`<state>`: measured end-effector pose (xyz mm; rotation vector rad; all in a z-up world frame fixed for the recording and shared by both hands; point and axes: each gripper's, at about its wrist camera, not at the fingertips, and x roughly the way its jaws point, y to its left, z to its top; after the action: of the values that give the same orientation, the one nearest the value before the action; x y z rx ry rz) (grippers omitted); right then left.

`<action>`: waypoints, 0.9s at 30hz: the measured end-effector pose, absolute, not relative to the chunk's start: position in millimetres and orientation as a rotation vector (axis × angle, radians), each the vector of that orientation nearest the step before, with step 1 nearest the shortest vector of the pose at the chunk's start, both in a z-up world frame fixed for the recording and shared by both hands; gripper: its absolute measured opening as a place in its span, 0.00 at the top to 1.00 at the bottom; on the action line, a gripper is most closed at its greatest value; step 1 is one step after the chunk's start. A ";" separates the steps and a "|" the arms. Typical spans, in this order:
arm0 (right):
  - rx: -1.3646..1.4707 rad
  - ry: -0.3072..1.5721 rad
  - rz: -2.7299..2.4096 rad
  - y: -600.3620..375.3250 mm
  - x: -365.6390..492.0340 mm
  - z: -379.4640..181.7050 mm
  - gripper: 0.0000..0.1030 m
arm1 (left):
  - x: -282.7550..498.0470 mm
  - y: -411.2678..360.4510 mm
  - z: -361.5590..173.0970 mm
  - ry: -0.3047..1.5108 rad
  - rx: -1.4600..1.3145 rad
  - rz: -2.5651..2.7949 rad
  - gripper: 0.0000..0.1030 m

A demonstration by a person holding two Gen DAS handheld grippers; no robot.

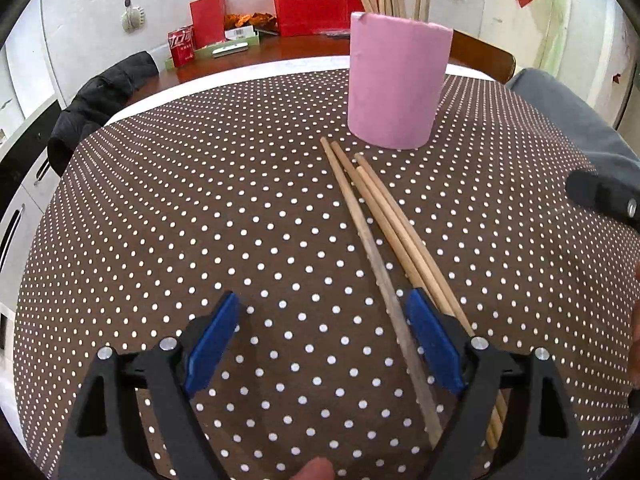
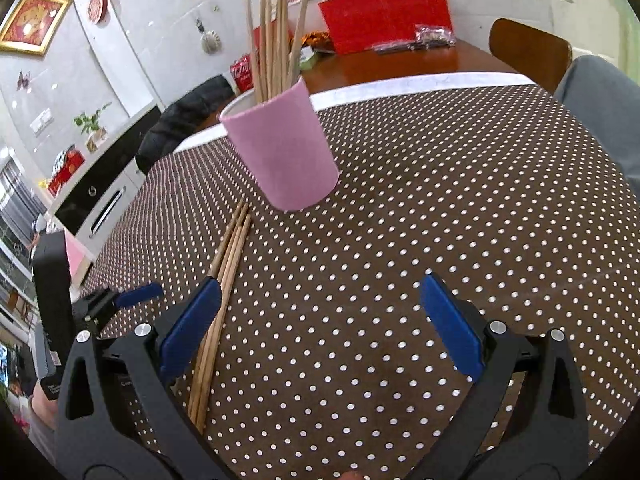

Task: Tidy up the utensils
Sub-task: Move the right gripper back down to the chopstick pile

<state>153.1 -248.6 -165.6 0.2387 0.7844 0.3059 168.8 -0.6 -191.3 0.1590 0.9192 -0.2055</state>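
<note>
Left gripper (image 1: 322,304) hangs low over the dotted tablecloth (image 1: 200,208), blue pads spread wide, nothing clamped. One greyish, worn chopstick (image 1: 384,280) runs between the pads, close against the inner face of the right-hand pad; not touched, as far as can be told. Three paler chopsticks (image 1: 400,220) lie bundled just beside it, passing under and outside that same pad. All four lie flat on the cloth, far ends pointing toward the pink holder (image 1: 396,84), stopping just short of its base.

Right gripper (image 2: 320,292) also stands open, pads well apart, bare cloth between them. From its camera the loose chopsticks (image 2: 230,248) pass under the left-hand pad, outside the gap. Left gripper's blue pad shows at the left edge of this view, near the same bundle.

Pink holder stands upright on the cloth, a cluster of upright chopsticks (image 2: 272,40) already in it. Behind: wooden table (image 2: 400,64), red paper bag (image 2: 384,12), red can (image 1: 182,46), dark jacket (image 1: 100,100) over a chair.
</note>
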 end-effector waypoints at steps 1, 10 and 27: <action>0.224 0.799 0.314 -244.7 153.8 -167.6 0.05 | 171.0 -0.6 -191.8 0.920 0.159 -0.204 0.17; 0.008 0.933 0.376 -189.3 157.7 -190.6 0.05 | 181.0 17.5 -188.8 0.916 0.165 -0.214 0.17; -0.164 0.963 0.297 -149.8 173.0 -197.8 0.05 | 171.8 29.0 -189.2 0.913 0.129 -0.205 0.17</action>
<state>173.0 -149.8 -197.8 -0.1643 0.9631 0.2971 171.8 29.0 -189.2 0.1293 0.9132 -0.2050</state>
